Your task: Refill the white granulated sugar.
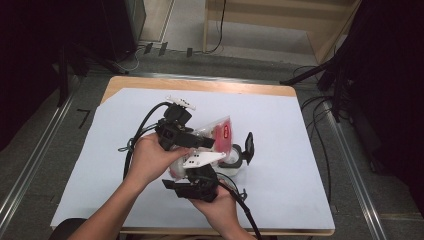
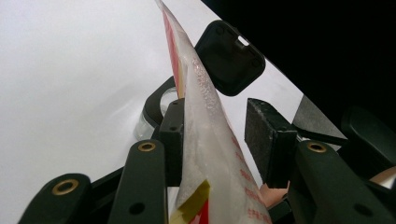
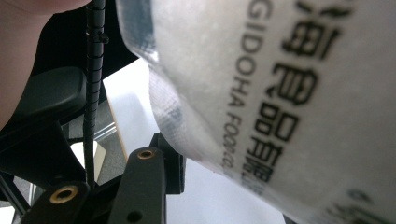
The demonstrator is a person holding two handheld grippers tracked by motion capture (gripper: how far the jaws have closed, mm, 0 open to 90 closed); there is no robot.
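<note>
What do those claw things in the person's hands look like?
Both are black. The left gripper and right gripper each carry a white three-cornered plate on top and trail a thick black cable. Brass rivets dot the jaw arms. The forearms are bare, without sleeves.

In the right gripper view the bag [image 3: 280,102] sits so close that it blurs and hides the right-hand jaw; its print runs off the picture's right edge. In the high view both hands cover the bag's lower part, and its red label [image 1: 226,131] is too small to read.
</note>
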